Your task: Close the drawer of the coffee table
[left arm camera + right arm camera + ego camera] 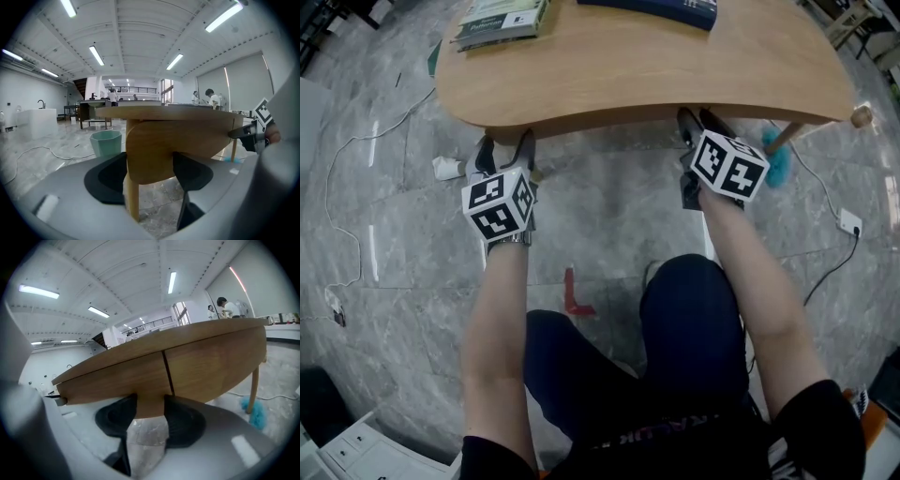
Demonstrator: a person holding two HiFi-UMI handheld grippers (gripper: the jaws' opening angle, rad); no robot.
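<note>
Head view: left gripper (pixel 504 150), right gripper (pixel 699 124) seemingly clamp drawer front (pixel 112 380) edge

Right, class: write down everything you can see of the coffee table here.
The coffee table has a light wood top with a curved outline, on slim round legs over a grey marbled floor. Beneath the top runs a deep wooden front, split by a vertical seam. A greenish book and a dark blue book lie on its far side. The left gripper and right gripper each pinch the front's lower edge between their fingers.
</note>
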